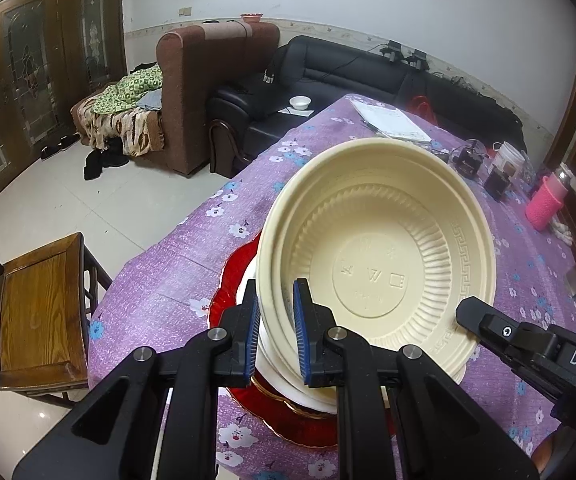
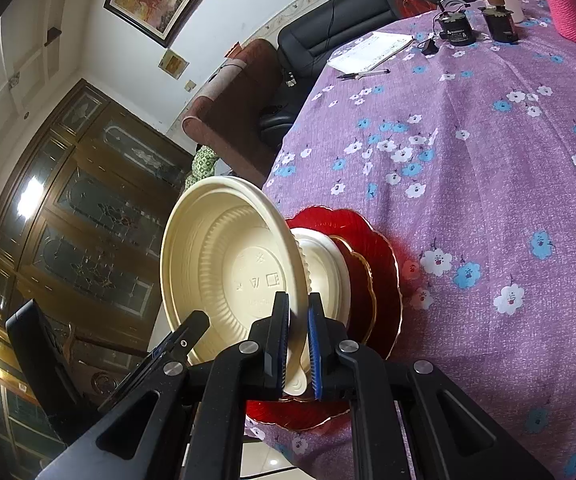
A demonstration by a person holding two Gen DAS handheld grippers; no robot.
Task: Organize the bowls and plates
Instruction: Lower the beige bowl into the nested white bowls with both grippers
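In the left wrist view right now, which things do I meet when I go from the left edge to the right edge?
Wooden chair → brown armchair → left gripper → cream bowl → right gripper → pink bottle.

Each camera sat on its own gripper and looked forward and downward along the two fingers, very close to the work. The left wrist view faced across the purple tablecloth [image 1: 176,264] toward the sofas and cabinets, with the cream bowl [image 1: 376,248] filling its centre and the other gripper's tip entering from the lower right. The right wrist view was rolled, so the table rose on its right and the cabinets stood on its left. Both shared the cream bowl [image 2: 228,272], the red plate [image 2: 384,280] beneath and the far clutter.
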